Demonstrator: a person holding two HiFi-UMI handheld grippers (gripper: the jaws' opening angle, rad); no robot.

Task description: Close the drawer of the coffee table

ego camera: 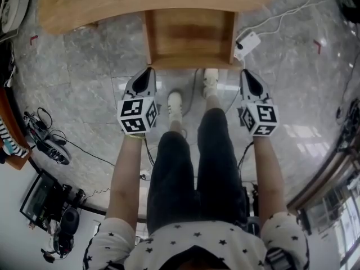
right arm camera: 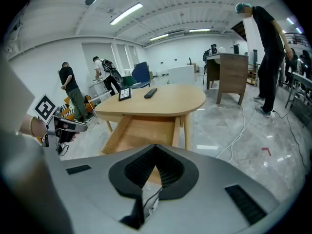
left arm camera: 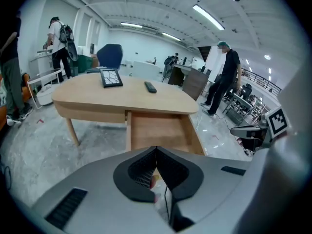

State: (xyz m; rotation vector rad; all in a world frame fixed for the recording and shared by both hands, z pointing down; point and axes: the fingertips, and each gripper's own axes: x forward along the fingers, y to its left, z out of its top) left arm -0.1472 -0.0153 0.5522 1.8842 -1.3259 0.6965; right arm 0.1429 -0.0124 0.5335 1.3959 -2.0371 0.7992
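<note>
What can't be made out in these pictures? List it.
- Drawer front: left gripper view, behind the left gripper; head view, seen only from above, any handle hidden.
- Drawer's back: head view, under the table.
- Table's far side: head view, cut off by the top edge.
- Flat dark thing on the table: left gripper view, too small to identify.

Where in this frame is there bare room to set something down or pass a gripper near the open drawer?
The open drawer is bare inside. The tabletop is free in front of the tablet and remote. The floor left of the drawer is bare. Crowded: right of it, a white adapter and cable; in front, the person's shoes.
</note>
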